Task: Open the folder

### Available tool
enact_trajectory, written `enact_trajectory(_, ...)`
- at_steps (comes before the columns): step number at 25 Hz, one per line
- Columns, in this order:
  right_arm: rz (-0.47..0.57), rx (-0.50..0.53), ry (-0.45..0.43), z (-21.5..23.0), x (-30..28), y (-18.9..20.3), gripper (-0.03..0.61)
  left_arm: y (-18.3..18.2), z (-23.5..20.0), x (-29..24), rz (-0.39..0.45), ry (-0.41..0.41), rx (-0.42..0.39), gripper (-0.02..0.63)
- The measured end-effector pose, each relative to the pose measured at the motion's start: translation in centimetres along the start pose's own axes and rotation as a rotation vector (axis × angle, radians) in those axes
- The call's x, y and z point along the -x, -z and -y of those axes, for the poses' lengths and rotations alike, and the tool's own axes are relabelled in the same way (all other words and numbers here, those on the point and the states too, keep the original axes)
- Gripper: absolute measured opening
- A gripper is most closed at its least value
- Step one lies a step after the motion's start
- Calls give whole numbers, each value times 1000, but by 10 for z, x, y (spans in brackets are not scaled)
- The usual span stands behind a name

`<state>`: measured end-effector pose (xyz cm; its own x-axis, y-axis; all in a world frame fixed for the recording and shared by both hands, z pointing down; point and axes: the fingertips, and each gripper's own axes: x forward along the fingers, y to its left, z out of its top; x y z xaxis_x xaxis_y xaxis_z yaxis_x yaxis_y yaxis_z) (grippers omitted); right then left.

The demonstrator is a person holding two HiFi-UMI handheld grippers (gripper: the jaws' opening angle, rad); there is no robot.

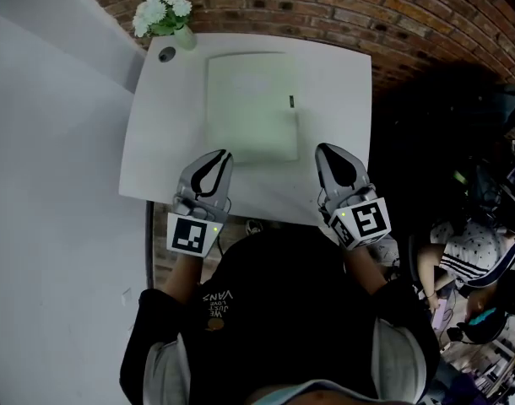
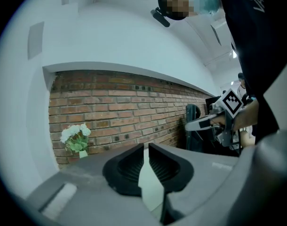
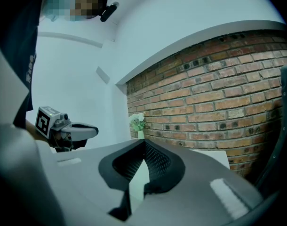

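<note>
Centrally on the white table lies the pale green folder, closed and flat. Both grippers reach over the table's near edge: the left gripper by the folder's near left corner, the right gripper just beside its near right corner. Both have their jaws together, holding nothing. A small dark tag on the folder is too small to read. The person's black shirt reads "VANS".

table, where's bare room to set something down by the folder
Bare strips of table run left of the folder, below the small round dark thing, and right of it to the edge. Crowded: far left corner with the flower vase; near edge, left gripper and right gripper.
</note>
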<state>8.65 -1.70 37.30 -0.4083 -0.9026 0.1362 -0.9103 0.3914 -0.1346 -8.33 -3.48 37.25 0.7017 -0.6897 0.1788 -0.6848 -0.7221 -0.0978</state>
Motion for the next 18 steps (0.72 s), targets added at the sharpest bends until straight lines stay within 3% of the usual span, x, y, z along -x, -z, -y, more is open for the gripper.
enact_trajectory(13, -50, -29, 22, 33, -9, 25, -2, 12, 19, -61, -73, 74, -57, 107)
enact_trajectory(18, -87, -37, 19, 43, -12, 39, -2, 18, 19, -85, -113, 106, -156, 129)
